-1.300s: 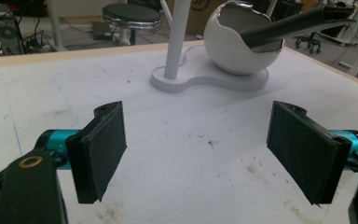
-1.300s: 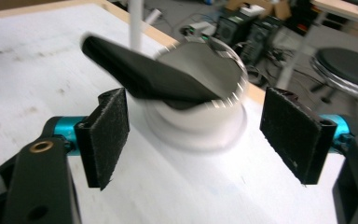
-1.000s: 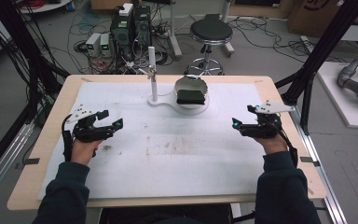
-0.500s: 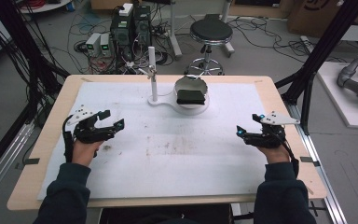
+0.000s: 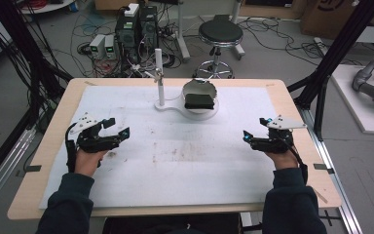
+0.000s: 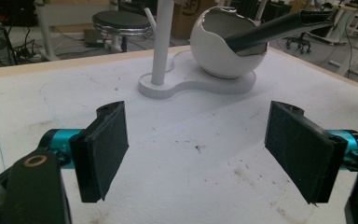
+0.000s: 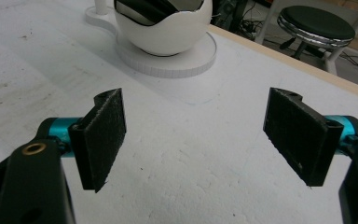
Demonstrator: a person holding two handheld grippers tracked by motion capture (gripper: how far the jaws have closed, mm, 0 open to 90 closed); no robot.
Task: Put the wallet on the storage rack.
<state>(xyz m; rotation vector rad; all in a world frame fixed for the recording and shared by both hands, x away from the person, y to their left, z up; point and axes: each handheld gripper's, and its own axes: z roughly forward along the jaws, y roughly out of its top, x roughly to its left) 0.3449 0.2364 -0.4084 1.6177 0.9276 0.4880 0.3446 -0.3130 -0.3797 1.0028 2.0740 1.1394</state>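
Observation:
A white bowl (image 5: 198,90) (image 6: 223,51) (image 7: 165,32) holding a flat black object (image 5: 199,101) (image 6: 279,28) stands on a white base at the back middle of the table. Beside it a white upright post (image 5: 159,78) (image 6: 162,42) rises from the same base. My left gripper (image 5: 117,129) (image 6: 198,154) rests low at the table's left, open, with nothing between its jaws. At the right side my right gripper (image 5: 254,129) (image 7: 200,140) is held by a hand, open and empty too. Both point towards the bowl from a distance.
A white sheet (image 5: 175,146) covers most of the wooden table (image 5: 44,146). Behind the table stand a black stool (image 5: 220,34), computer boxes (image 5: 136,27) and many cables. Black frame bars (image 5: 328,63) rise at both sides.
My right gripper has moved nearer to the table's front edge and slightly right. The left gripper has stayed almost still. Both remain open.

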